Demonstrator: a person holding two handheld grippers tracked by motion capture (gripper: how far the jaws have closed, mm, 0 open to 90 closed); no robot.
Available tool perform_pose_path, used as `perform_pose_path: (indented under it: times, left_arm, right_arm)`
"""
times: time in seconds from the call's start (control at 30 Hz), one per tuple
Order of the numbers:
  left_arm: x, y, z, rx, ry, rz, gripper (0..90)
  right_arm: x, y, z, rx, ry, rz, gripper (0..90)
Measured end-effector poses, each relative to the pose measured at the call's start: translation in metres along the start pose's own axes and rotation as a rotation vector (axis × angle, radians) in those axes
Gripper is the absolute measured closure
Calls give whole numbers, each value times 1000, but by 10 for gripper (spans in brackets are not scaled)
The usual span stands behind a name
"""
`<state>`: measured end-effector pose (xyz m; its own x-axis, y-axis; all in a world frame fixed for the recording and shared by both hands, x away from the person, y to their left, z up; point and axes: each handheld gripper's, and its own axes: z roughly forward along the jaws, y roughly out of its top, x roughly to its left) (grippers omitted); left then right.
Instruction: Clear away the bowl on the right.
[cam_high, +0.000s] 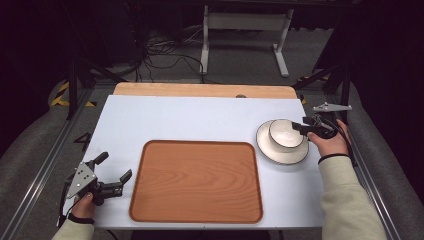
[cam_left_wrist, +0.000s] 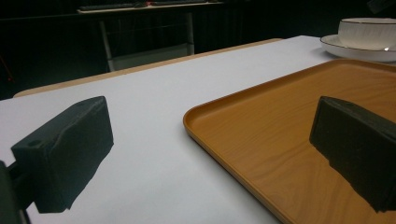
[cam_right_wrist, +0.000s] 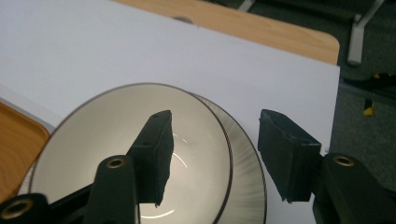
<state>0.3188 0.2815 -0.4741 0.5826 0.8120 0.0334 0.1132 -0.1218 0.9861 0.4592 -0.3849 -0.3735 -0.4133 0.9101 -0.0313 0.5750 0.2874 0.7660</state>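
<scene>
From up top, my right tongs (cam_high: 301, 127) sit at the bowl (cam_high: 285, 133), which is nested on a plate (cam_high: 280, 150) at the right side of the white surface (cam_high: 190, 120), just off the tray's right edge. I'd guess I came in from the side so one jaw can drop inside the bowl and the other stay outside its wall. My left tongs (cam_high: 116, 174) are parked near the tray (cam_high: 196, 181) at its left edge, jaws spread wide with nothing in them, probably just out of the way or ready to steady the tray.

Left gripper view: both jaws stand far apart, one over bare surface, the other over the tray's wood. The tray is bare where I can see it, and bowl and plate sit far off at the top right, so nothing has made it over.

Right gripper view: this is the useful one. The jaws are open and straddling the bowl's rim, one inside over the hollow, one outside above the plate. Not pinching yet as far as I can tell; there's a gap on both sides. Looks like a rim grab lining up.
</scene>
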Motion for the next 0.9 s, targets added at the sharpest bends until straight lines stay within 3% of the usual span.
perform_pose_path:
  times: [0.5,0.9]
  left_arm:
    - [0,0,0,3,1,-2,3]
    - [0,0,0,2,1,-5,3]
  right_arm:
    - [-8,-1,17,171,8,71,551]
    - [-9,-3,30,268,19,107,638]
